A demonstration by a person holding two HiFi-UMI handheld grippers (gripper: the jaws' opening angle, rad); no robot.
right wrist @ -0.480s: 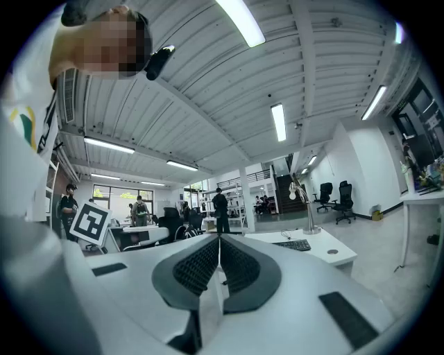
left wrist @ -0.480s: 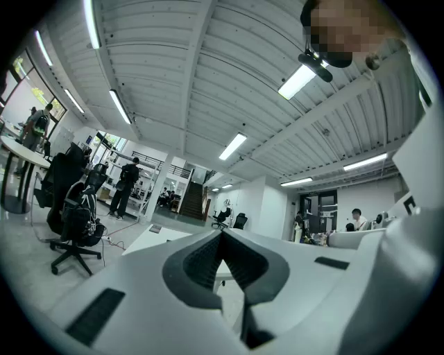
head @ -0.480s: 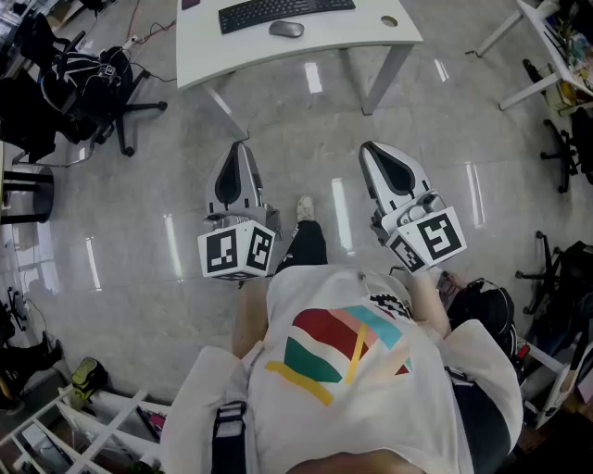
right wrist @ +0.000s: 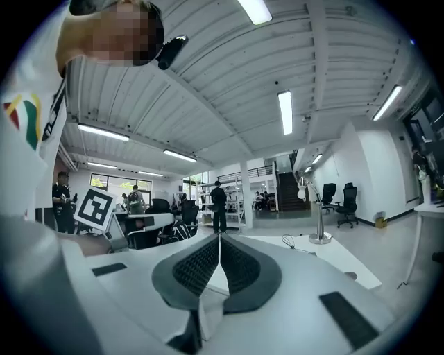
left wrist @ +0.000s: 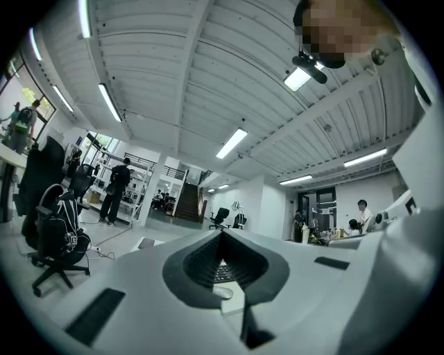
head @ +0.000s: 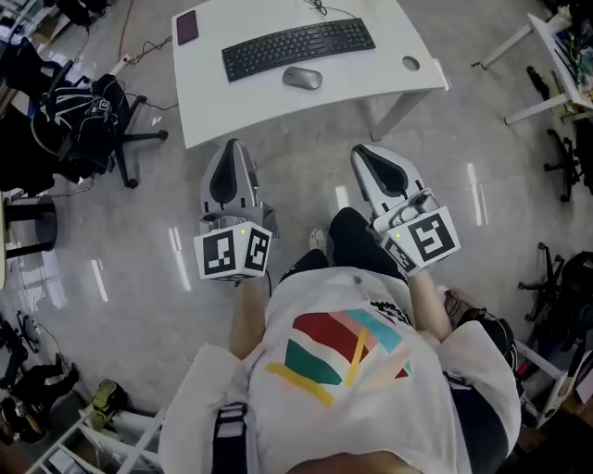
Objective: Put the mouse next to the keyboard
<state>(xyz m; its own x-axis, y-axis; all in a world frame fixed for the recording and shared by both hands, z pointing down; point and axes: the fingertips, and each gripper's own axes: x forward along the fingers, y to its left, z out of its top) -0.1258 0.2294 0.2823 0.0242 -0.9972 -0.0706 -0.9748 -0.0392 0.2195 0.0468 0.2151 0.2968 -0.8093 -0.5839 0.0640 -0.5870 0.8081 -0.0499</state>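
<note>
A grey mouse lies on the white desk, just in front of the middle of a black keyboard. Both are well ahead of my grippers. The left gripper is held over the floor near the desk's front edge, shut and holding nothing. The right gripper hangs level with it, beside the desk leg, also shut and holding nothing. In the left gripper view the shut jaws frame the mouse and keyboard. In the right gripper view the jaws meet in a closed seam, the right gripper pointing over the desk.
A dark notebook lies on the desk's far left and a round cable hole at its right. An office chair with a black bag stands on the left. White table legs and more chairs stand on the right.
The person has stepped toward the desk, so it lies nearer and more of it shows. Both grippers have come closer to its front edge and stay shut.
</note>
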